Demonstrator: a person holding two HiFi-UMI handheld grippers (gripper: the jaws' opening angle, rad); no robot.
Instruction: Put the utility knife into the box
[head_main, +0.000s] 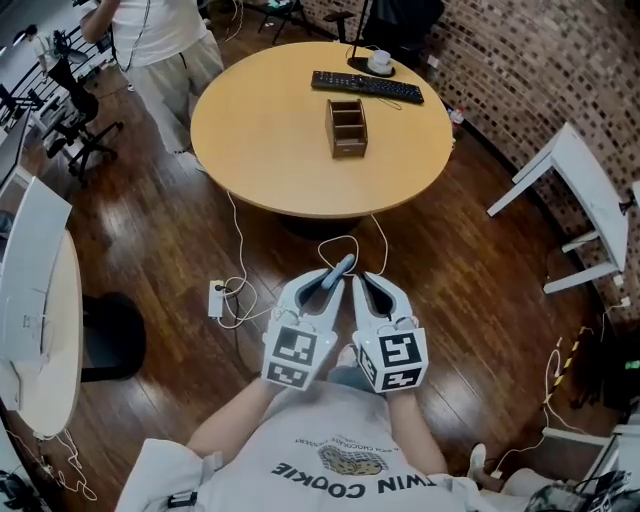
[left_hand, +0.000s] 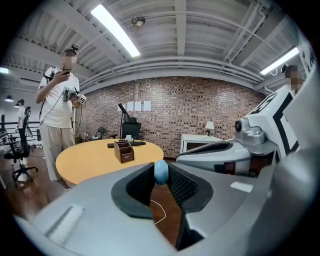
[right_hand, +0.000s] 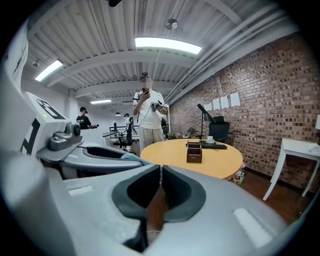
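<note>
My left gripper (head_main: 333, 283) is shut on a light blue utility knife (head_main: 340, 268), whose rounded end (left_hand: 161, 172) sticks out past the jaw tips. My right gripper (head_main: 363, 284) is held close beside it on the right, shut with nothing between its pads (right_hand: 160, 175). Both are held low in front of the person's chest, above the wooden floor and short of the round wooden table (head_main: 270, 140). The brown wooden box (head_main: 346, 128) with open compartments stands upright on the table, well ahead of both grippers. It is also seen in the left gripper view (left_hand: 124, 151) and in the right gripper view (right_hand: 194, 152).
A black keyboard (head_main: 366, 86) and a white cup (head_main: 380, 62) lie behind the box. A person (head_main: 160, 40) stands at the table's far left. A power strip (head_main: 216, 298) and white cables lie on the floor. A white table (head_main: 590, 190) is at right, a white desk (head_main: 40, 300) at left.
</note>
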